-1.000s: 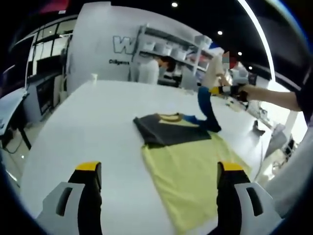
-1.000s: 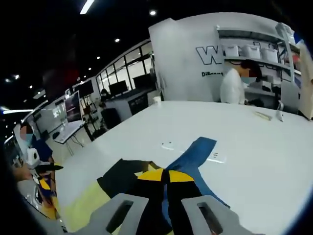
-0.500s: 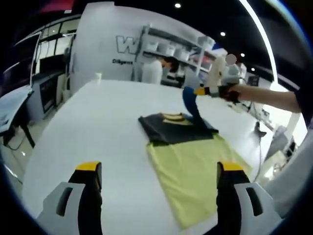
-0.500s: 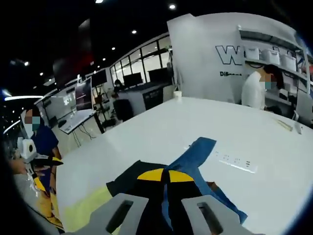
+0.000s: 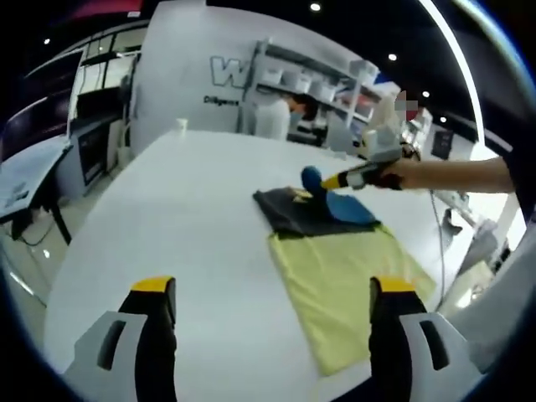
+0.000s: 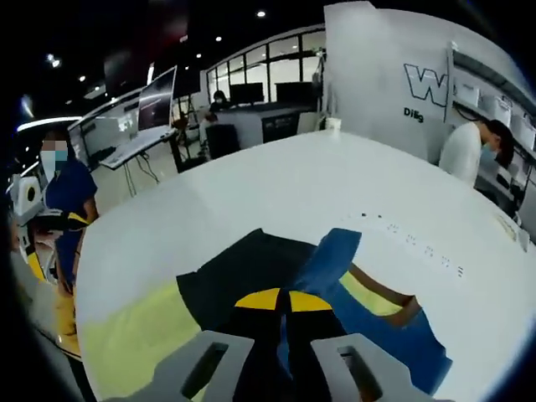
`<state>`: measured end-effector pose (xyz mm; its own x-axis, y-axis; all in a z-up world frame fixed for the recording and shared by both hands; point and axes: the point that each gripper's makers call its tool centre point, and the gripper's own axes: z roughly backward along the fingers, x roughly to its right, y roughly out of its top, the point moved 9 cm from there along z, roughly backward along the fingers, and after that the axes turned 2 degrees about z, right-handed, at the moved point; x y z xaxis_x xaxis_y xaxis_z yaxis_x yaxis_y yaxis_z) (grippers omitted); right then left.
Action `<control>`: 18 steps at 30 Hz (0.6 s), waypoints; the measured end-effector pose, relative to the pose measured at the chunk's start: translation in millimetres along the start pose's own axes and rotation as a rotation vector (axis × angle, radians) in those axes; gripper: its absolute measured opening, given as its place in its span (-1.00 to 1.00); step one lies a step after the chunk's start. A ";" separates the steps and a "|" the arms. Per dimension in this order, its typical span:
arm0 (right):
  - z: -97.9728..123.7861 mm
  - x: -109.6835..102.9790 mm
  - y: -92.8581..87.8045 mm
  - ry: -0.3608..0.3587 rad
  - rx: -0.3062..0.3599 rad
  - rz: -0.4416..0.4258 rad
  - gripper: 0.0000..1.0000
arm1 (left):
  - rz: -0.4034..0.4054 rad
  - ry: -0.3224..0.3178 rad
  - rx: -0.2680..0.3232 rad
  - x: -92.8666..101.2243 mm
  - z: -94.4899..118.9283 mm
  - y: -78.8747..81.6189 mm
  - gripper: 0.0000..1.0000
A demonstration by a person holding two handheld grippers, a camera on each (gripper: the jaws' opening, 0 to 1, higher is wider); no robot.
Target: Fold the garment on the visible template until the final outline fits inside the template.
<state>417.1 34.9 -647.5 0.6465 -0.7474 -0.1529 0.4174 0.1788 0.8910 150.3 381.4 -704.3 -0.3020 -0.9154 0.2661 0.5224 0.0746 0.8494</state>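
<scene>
On the white surface point(image 5: 167, 218), a garment point(image 5: 335, 251) is laid flat, with a yellow lower body and a dark upper part. In the left gripper view, it is seen right of centre, well ahead of the left gripper point(image 5: 266, 322), whose jaws are spread wide apart with nothing held between them. The left gripper is held above the near edge of the surface, apart from the garment.

A blue sleeve point(image 5: 335, 199) is located at the far end of the garment, over the dark part. It is pinched by the right gripper point(image 5: 331, 181), which is seen entering from the right at the end of a person's outstretched arm point(image 5: 456, 174).

In the right gripper view, the jaws of the right gripper point(image 6: 285, 306) are closed together on the blue sleeve point(image 6: 331, 260), which runs up and away from the yellow jaw tips. The dark part point(image 6: 243, 272) is spread beneath and to the left; the yellow part point(image 6: 126, 343) is at lower left. A person in blue point(image 6: 67, 209) is seen at the left edge.

Shelving point(image 5: 318, 79) is seen beyond the surface.
</scene>
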 end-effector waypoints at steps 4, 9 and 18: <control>-41.2 -41.3 -16.2 0.055 -0.073 0.090 -1.00 | 0.007 0.014 0.001 -5.5 6.1 -1.3 0.81; -72.7 -63.7 -47.6 0.071 -0.190 0.195 -0.89 | 0.014 0.028 -0.018 -9.2 11.8 -6.0 0.80; -94.4 -88.2 -69.3 0.115 -0.274 0.283 -0.72 | 0.049 0.079 -0.017 -24.4 30.2 -15.2 0.78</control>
<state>391.4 148.8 -736.1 0.8211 -0.5704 0.0213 0.3572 0.5427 0.7602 125.7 414.6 -709.9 -0.2118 -0.9393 0.2699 0.5491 0.1141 0.8279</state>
